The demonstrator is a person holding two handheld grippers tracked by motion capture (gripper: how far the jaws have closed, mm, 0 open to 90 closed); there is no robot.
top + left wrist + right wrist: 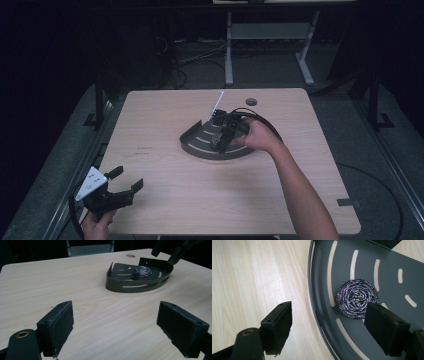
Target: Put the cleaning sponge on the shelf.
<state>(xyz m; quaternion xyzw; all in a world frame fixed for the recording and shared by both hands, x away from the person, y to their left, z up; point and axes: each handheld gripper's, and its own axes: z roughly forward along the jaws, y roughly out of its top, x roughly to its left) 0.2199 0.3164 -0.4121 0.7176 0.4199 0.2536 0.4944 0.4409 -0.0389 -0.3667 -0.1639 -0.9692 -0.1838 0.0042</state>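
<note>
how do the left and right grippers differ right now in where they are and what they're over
The left gripper sits at the table's near left corner, over bare wood, far from the dark slotted tray. The right gripper hangs over that tray, looking down on the steel wool scourer lying inside it, one jaw over the table, the other over the tray. Both have jaws spread open, holding nothing.

- The left gripper [125, 179] sat low near the person's left hand [97, 224], jaws spread wide.
- The right gripper [218, 141] pointed downward, jaws apart, right arm [300, 190] extended forward.
</note>
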